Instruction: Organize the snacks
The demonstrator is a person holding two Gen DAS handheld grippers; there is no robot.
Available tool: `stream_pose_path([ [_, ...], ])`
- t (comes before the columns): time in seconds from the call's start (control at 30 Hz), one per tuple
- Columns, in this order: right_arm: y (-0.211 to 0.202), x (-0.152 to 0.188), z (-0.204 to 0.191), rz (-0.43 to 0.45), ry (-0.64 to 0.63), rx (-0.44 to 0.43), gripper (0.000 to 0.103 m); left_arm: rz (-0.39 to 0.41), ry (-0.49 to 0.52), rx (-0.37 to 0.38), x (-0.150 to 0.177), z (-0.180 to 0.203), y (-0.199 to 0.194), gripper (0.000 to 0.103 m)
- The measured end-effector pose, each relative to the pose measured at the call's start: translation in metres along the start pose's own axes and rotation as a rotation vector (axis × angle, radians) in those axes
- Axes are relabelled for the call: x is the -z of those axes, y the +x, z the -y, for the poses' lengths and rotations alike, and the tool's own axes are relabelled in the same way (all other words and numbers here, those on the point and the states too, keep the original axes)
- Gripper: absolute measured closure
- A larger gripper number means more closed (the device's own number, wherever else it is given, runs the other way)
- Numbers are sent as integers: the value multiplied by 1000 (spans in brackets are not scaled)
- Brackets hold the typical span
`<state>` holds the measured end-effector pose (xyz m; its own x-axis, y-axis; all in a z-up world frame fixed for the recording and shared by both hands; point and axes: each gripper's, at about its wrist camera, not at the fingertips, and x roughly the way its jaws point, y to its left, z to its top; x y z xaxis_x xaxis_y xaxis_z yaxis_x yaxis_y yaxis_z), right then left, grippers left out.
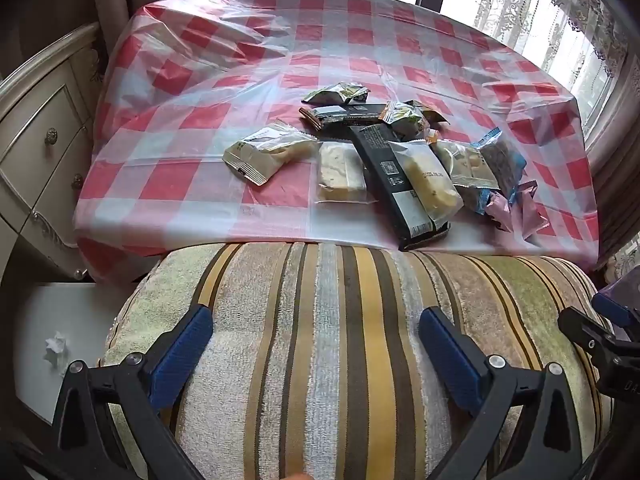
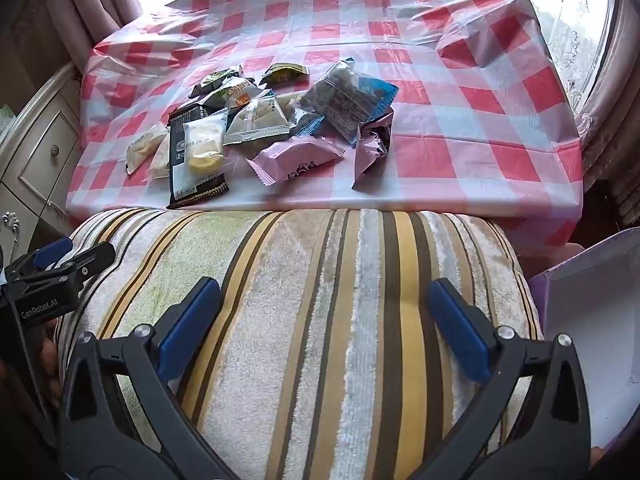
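We see the snacks in a loose heap on the table, toward its near edge and over the red-and-white checked cloth. A long black pack lies lengthwise in the heap, its near end reaching the table's edge. A clear pack with a yellow cake lies on top of it. To its left sits another clear pack, and further left a white pack lies a little apart from the heap. Behind them are small green-and-black packets and a second black bar. On the right of the heap, a blue pack rests over two pink packs, which lie nearest the edge on that side.

In front of the table is a striped cushion, touching the cloth's edge. Our left gripper hangs over it, tilted downward, jaws spread wide with nothing between them. Our right gripper does the same beside it, jaws wide and empty.

To the left of the table stands a pale cabinet with drawers. At the far right of the right wrist view we see a purple box with a white inside, just beside the cushion. Behind the table are curtains and a bright window.
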<state>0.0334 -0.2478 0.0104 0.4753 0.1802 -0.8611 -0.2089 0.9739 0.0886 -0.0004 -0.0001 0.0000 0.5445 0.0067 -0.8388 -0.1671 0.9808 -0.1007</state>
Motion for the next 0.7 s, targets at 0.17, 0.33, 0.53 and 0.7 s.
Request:
stream_pose_path([
  [0.17,0,-1,-2,0,-3,0,0,-66,-2,-16,-3,1,10,0],
  [0.33,-1,-1,0,2,4,-5,0,-14,-9,-28,4,3,6,0],
  [0.53,0,0,1,4,5,-7,0,-28,0,-33,-1,3,0,0],
  [0.7,0,0,1,3,4,-7,0,-28,-3,-31,-2,3,0,0],
])
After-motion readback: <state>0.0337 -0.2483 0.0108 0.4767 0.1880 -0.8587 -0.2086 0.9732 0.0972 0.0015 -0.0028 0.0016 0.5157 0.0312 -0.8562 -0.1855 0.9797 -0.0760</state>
